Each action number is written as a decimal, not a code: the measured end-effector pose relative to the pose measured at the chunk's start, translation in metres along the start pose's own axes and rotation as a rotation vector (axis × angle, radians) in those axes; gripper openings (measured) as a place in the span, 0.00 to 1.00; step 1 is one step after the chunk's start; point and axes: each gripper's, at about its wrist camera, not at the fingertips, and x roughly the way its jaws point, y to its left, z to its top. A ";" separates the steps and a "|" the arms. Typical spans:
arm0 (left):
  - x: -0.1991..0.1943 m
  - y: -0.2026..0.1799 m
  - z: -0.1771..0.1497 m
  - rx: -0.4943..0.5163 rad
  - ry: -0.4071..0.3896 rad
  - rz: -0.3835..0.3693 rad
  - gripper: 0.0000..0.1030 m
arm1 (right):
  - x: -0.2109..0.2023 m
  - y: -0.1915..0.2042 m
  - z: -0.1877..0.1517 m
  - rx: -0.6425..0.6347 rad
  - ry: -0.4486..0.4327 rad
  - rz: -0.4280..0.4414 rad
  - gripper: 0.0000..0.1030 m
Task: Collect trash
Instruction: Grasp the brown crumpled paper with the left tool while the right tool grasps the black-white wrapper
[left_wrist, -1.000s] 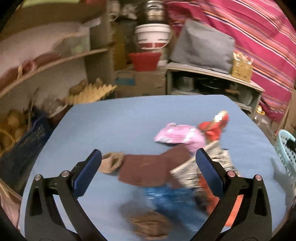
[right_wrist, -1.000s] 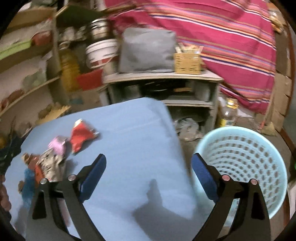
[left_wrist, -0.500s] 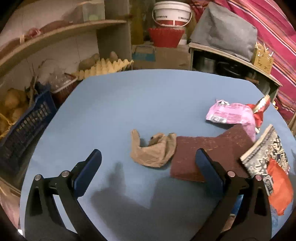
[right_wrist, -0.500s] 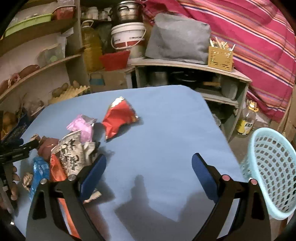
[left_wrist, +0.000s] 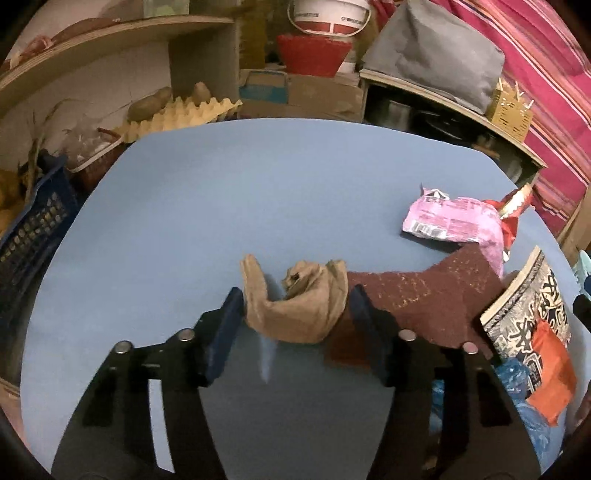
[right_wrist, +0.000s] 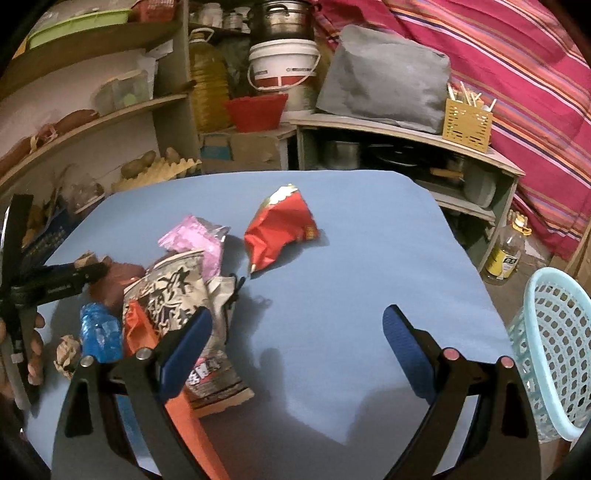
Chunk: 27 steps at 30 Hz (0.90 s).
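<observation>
We see the left tongs (left_wrist: 295, 314) low over the blue bench (left_wrist: 229, 206), their jaws having just closed in on a crumpled brown paper scrap (left_wrist: 295, 310). Both blue pads touch it, one on each flank, so the scrap is gripped while it still lies on the bench. Just right of it, touching it, lies a dark red-brown flat sheet (left_wrist: 424, 299). Beyond that sheet we find a pink wrapper (left_wrist: 450, 221), with a red snack bag (right_wrist: 279, 229) just past it. At the right edge a black-and-white patterned packet (left_wrist: 528, 310) leans over an orange wrapper (left_wrist: 550, 384) and a crumpled blue wrapper (right_wrist: 99, 332).

From the right wrist view, the right tongs (right_wrist: 295, 343) stand wide open with nothing between the pads, above bare bench just right of the trash pile. A hand (right_wrist: 31, 343) holding the left tool shows at the far left. A pale blue mesh basket (right_wrist: 554, 350) stands beside the bench at the right, off its edge. Shelves behind hold a white bucket (right_wrist: 282, 70) and a red bowl (right_wrist: 255, 110).
</observation>
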 end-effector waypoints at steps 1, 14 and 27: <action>-0.001 -0.001 -0.001 0.012 -0.003 0.006 0.51 | -0.001 0.001 0.000 -0.004 0.000 0.004 0.89; -0.032 0.009 -0.010 0.026 -0.062 0.036 0.50 | 0.013 0.028 -0.011 -0.060 0.074 0.096 0.77; -0.048 -0.012 -0.007 0.043 -0.116 0.006 0.50 | 0.016 0.026 -0.009 -0.009 0.097 0.246 0.16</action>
